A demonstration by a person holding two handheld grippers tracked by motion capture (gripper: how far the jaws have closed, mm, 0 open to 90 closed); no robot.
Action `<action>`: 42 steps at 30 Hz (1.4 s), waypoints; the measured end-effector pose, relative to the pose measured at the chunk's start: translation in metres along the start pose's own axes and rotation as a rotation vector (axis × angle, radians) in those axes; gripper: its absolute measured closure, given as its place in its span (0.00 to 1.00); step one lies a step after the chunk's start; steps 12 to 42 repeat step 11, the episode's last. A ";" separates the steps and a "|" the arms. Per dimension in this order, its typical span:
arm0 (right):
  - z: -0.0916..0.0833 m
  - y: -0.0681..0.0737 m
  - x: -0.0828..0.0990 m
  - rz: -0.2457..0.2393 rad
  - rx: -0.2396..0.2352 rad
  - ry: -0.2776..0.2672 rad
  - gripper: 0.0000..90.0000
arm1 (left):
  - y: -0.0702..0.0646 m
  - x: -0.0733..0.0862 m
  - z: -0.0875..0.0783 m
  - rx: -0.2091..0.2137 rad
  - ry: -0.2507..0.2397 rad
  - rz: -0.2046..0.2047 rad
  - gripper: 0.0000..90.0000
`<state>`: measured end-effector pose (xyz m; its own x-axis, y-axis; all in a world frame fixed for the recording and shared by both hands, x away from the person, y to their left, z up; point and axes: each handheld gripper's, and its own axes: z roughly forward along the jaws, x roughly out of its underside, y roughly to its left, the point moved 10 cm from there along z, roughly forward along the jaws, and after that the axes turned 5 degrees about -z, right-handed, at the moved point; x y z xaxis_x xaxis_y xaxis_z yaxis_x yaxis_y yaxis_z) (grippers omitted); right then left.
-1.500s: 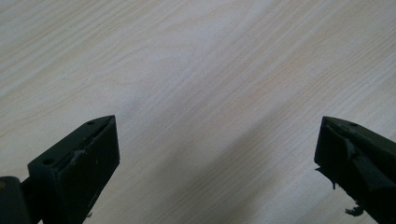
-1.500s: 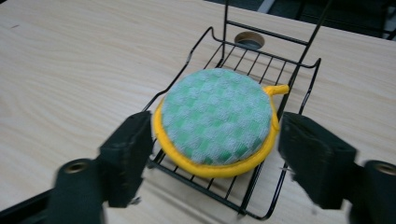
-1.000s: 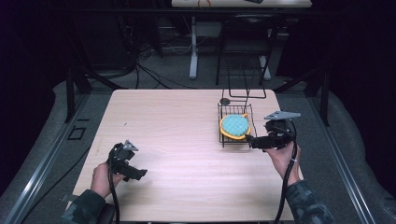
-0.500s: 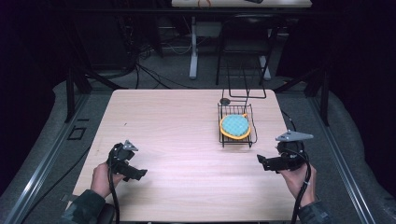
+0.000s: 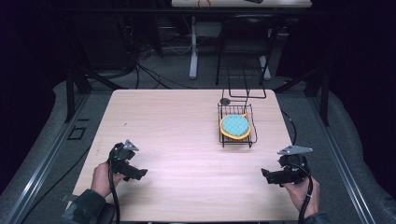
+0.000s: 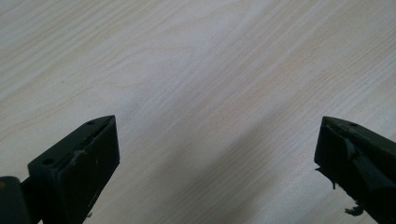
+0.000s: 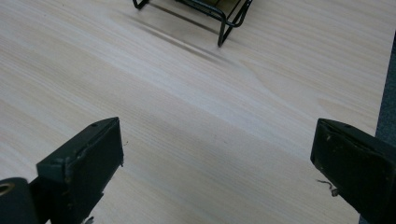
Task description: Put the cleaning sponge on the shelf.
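In the right gripper view the top edge is cutting off the wire rack [image 7: 219, 18], leaving just its lower bars and feet. In the high view the bottom edge is cutting the person's forearms, and the small dark object [image 5: 225, 101] behind the rack is staying too small to identify.

The high view is looking forward and down from above the person's side, taking in the whole desk [image 5: 187, 135], the floor around it and the dark room beyond. The left gripper view is riding low on the left claw [image 6: 217, 158], facing along its two widely parted black jaws at bare wood grain very close beneath. The right gripper view is sitting equally close on the right claw [image 7: 217, 158], facing across the desk toward the wire rack [image 7: 219, 18] (just its feet are reaching the top edge) and the desk's edge at the side. The high view is sharing that rack [image 5: 236, 126] and the same wood surface with both.
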<state>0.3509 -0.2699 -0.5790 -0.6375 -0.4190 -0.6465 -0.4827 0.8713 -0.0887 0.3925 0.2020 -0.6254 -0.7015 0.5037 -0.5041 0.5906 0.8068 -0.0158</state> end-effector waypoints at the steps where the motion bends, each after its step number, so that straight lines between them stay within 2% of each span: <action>1: 0.000 -0.001 0.000 -0.004 0.004 -0.001 0.02 | 0.000 0.000 0.000 0.000 -0.001 0.000 0.00; 11: -0.001 -0.004 -0.001 0.003 0.001 -0.009 0.06 | 0.001 0.000 0.001 -0.005 0.001 -0.001 0.00; 42: -0.001 -0.004 -0.001 0.003 0.001 -0.009 0.06 | 0.001 0.000 0.001 -0.005 0.001 -0.001 0.00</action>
